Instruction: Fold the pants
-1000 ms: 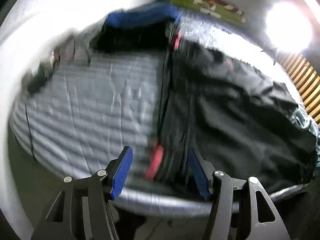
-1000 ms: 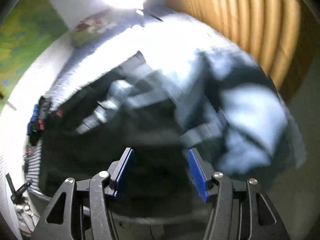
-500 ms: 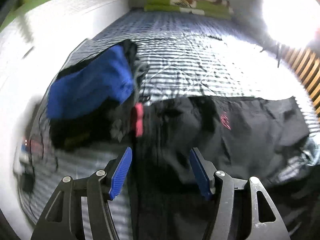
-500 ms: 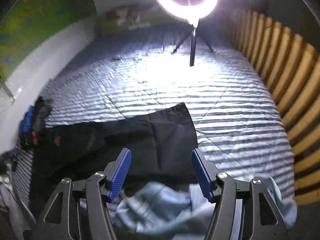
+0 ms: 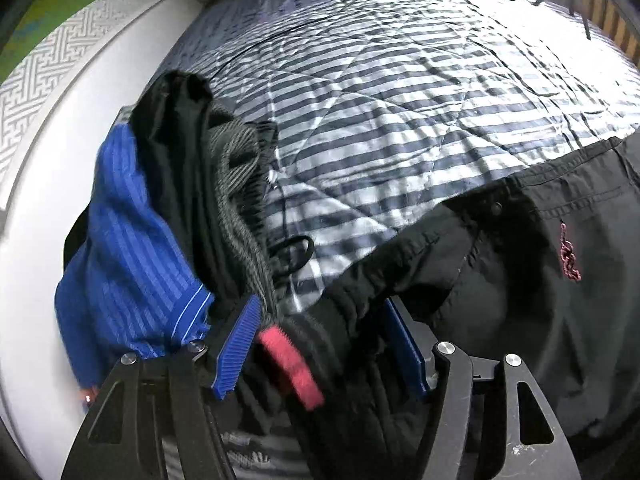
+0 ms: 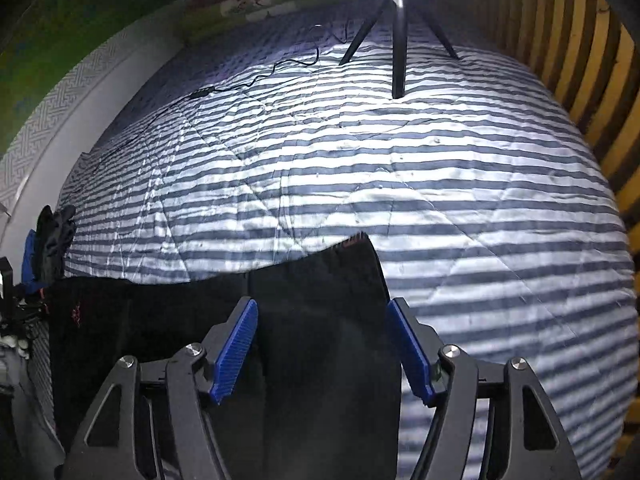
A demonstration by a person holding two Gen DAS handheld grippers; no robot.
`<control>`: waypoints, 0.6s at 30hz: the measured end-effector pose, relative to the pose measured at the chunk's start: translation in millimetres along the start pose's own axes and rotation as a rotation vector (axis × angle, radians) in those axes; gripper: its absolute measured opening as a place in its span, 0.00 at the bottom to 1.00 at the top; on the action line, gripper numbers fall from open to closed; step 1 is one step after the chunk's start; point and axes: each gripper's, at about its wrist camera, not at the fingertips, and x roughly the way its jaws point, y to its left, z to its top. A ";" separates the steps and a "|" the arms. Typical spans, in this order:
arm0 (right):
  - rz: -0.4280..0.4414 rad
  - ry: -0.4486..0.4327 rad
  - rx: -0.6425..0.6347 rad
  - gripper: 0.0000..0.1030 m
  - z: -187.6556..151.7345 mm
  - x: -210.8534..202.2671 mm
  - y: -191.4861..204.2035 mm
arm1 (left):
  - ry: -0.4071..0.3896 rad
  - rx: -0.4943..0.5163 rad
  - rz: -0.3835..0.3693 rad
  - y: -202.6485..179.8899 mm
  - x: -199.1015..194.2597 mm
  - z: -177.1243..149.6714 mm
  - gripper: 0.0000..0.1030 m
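Left wrist view first: the left gripper (image 5: 320, 344) is pointing down over the waistband end of the black pants (image 5: 520, 272), and its jaws are opening. Bunched black cloth with a pink-red tab (image 5: 290, 364) is sitting in the gap between the blue pads (image 5: 236, 346), but nothing is being pinched; the pads are standing clear on either side. The pants are lying across the striped quilt (image 5: 400, 92), spreading away to the right, with a small red embroidered mark (image 5: 570, 258) showing on the fabric. Just left of the gripper a heap of other clothes is piling against the white bed edge (image 5: 52, 184): a blue ribbed garment (image 5: 132, 248), something black and a grey knit piece (image 5: 236, 184). A thin black cable (image 5: 304, 26) is trailing over the quilt farther back.

Over to the right wrist view: the right gripper (image 6: 322, 344) is hanging above the leg end of the pants (image 6: 320, 292), jaws opening here too, the dark cloth lying flat below and between them, not gripped. The hem is ending just beyond the fingertips, with bare quilt (image 6: 440, 168) to the right. A black tripod (image 6: 398, 40) is standing on the bed at the far end, and yellow wooden slats (image 6: 592, 64) are running along the right side.
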 end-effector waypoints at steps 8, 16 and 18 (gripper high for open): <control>0.034 0.043 0.062 0.62 6.5 41.1 -21.5 | -0.001 0.087 0.020 -14.1 24.0 19.0 0.77; -0.008 0.000 0.021 0.61 6.7 59.8 -9.2 | -0.005 0.094 0.017 -16.2 36.0 33.8 0.77; -0.035 0.006 0.002 0.43 7.4 58.5 -6.3 | -0.002 0.089 0.009 -17.2 37.5 33.2 0.72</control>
